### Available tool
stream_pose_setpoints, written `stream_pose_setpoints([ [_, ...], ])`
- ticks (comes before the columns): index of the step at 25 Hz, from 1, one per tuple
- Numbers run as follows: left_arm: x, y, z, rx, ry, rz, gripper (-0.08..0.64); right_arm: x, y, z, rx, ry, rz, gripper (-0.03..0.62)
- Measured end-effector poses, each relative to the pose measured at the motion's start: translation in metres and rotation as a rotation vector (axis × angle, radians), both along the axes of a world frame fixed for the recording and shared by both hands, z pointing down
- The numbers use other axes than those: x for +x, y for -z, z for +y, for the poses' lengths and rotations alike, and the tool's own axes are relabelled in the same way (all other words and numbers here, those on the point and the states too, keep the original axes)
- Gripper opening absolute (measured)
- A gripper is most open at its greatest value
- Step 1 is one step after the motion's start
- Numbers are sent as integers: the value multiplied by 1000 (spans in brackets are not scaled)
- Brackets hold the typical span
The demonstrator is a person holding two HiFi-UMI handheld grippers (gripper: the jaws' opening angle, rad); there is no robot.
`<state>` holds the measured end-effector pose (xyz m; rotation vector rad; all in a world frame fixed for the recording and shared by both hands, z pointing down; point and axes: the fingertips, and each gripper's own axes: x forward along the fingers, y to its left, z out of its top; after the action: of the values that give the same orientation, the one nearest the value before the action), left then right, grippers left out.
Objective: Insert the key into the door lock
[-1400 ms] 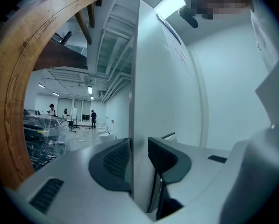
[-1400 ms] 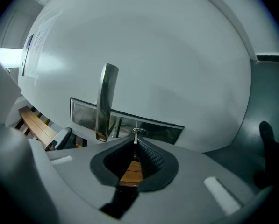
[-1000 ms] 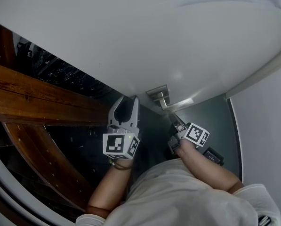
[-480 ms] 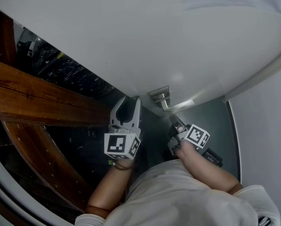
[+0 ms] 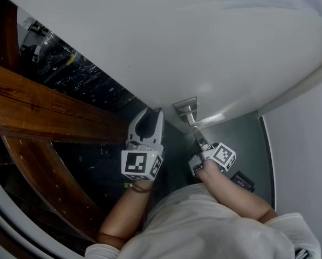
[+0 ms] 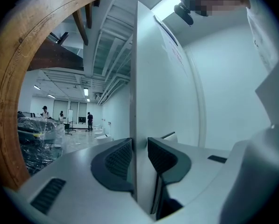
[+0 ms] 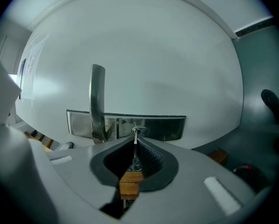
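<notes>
A white door (image 5: 204,47) carries a metal lock plate (image 7: 169,127) with a lever handle (image 7: 97,97); in the head view the plate (image 5: 185,106) sits just below mid-frame. My right gripper (image 7: 135,149) is shut on a metal key (image 7: 136,138) with a wooden tag (image 7: 130,183). The key's tip is at the keyhole (image 7: 139,131) in the plate. In the head view this gripper (image 5: 199,140) points up at the lock. My left gripper (image 6: 139,148) is shut on the door's edge (image 6: 140,78), one jaw on each face; in the head view it (image 5: 150,116) is left of the handle.
A curved wooden beam (image 5: 47,112) runs along the left of the doorway. Beyond the door edge lies a large room with wrapped goods (image 6: 34,139) and distant people (image 6: 89,120). A grey wall (image 5: 301,144) stands at the right of the door frame.
My right gripper has edged slightly closer to the lock plate with the key. The left gripper stays clamped on the door edge.
</notes>
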<state>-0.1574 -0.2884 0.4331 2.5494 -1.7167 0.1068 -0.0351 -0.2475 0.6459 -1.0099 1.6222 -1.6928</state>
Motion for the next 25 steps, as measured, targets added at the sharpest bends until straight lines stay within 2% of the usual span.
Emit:
stream_pose_setpoints([
  [9, 0, 0, -3, -2, 1, 27, 107, -9, -5, -2, -1, -31, -26, 20],
  [15, 0, -1, -5, -4, 13, 28, 107, -12, -7, -6, 5, -36, -75, 21],
  [20, 1, -1, -5, 6, 23, 28, 107, -11, -11, -19, 1, -20, -45, 21],
  [25, -2, -2, -7, 4, 33, 28, 107, -17, -10, -27, 34, -24, -61, 21],
])
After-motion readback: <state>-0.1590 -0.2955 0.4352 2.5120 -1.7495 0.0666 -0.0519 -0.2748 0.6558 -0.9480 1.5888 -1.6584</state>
